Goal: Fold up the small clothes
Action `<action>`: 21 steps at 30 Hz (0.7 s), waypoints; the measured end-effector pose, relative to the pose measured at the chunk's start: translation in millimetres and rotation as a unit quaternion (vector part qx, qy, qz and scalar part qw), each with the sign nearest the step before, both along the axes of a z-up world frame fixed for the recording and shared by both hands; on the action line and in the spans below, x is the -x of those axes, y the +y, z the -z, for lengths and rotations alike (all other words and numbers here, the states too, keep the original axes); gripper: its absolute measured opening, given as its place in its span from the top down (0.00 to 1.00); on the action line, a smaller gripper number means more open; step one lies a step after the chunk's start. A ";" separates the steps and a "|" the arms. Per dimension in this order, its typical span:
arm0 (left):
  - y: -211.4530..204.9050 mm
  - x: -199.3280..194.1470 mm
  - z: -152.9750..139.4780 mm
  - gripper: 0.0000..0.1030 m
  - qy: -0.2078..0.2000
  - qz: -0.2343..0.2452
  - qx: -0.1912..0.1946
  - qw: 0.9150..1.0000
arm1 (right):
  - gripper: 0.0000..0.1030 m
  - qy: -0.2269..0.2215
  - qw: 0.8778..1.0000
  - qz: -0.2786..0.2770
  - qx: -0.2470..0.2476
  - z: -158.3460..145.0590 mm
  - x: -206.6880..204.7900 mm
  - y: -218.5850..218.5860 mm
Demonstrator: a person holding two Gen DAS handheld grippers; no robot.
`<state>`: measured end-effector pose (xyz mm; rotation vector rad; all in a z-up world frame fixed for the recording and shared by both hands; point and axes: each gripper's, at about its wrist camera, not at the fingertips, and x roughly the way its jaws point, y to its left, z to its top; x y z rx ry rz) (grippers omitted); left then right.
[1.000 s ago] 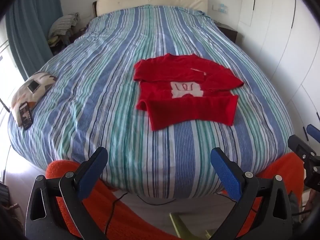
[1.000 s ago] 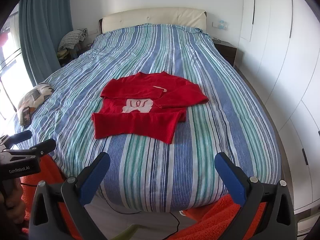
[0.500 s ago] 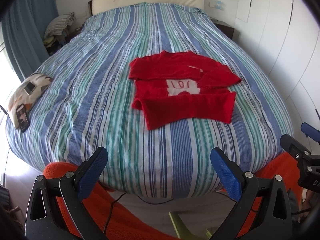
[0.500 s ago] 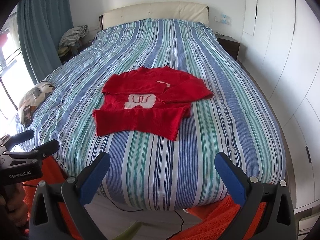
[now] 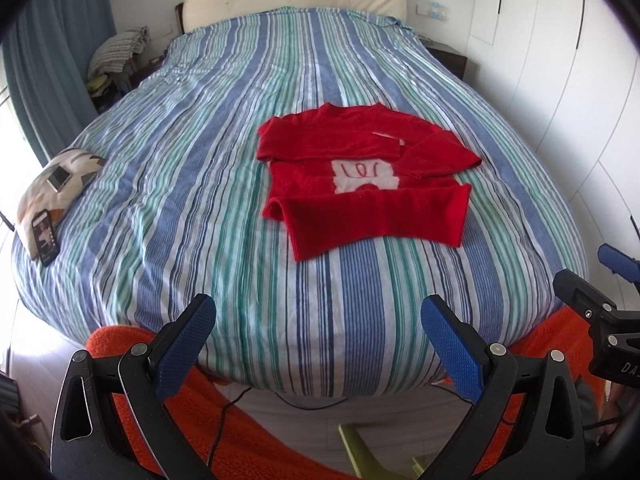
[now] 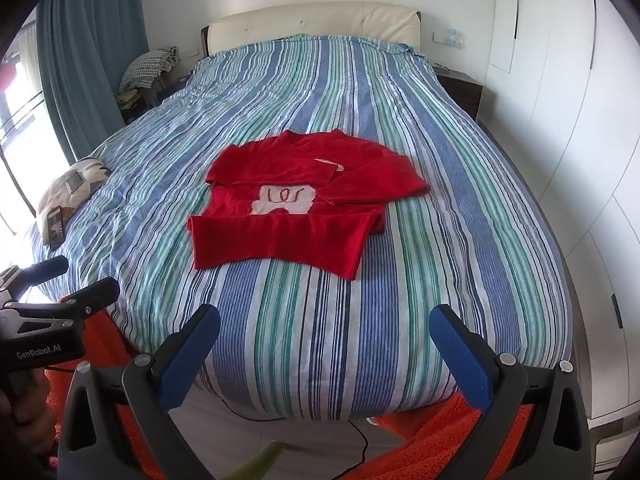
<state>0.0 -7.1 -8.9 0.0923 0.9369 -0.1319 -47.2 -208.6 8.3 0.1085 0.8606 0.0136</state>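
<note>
Red sweater (image 5: pixel 362 184) on the bed (image 5: pixel 208 168)

Only the right view shows a hand (image 6: pixel 24 408). The left claw (image 5: pixel 318 338) and right claw (image 6: pixel 326 350) are wide, holding nothing.

The left hand-held gripper (image 5: pixel 318 330) and right hand-held gripper (image 6: pixel 324 340) hang side by side, jaws wide apart, apparently empty.
</note>
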 end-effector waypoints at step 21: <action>7.1 -4.5 11.6 0.00 0.005 -0.011 -0.017 1.000 | 0.00 0.010 1.000 -0.004 0.005 9.8 -3.1 3.9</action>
